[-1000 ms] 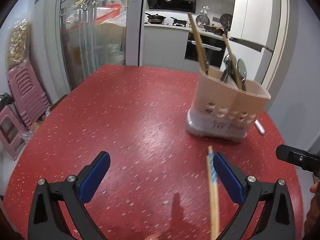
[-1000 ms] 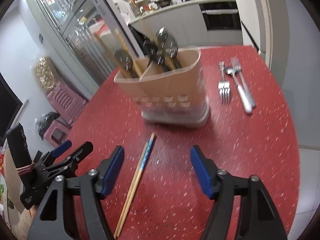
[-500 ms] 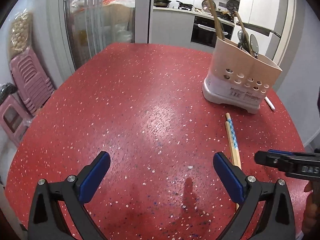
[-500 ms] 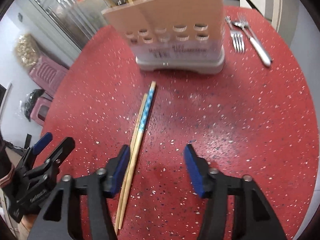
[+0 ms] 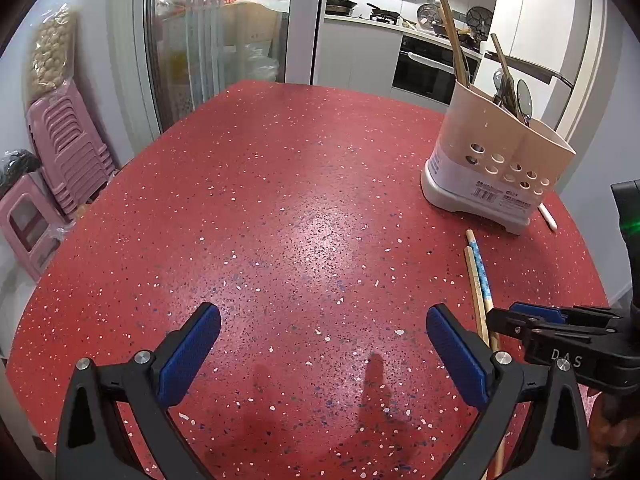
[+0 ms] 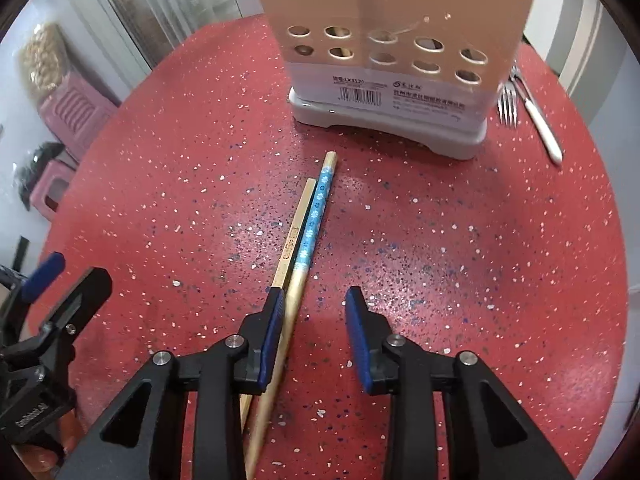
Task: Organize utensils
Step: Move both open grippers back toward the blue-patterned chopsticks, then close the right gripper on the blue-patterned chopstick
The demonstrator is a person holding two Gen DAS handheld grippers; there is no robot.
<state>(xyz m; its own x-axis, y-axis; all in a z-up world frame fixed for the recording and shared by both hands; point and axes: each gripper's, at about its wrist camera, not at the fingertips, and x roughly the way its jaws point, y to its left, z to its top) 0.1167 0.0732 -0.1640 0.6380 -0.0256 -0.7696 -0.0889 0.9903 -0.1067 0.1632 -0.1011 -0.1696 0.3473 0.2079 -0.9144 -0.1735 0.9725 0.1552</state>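
Chopsticks [image 6: 308, 232] lie on the table [image 6: 480, 260] before the half-filled holder [image 6: 384, 60]; forks [image 6: 508, 104] also wait. Right gripper [image 6: 314, 320] is closing around one, not yet pinching; left gripper [image 5: 320, 344] spread, empty.

Chopsticks [image 6: 308, 224] lower ends hidden under tongs; holder [image 6: 384, 40] top cut off.
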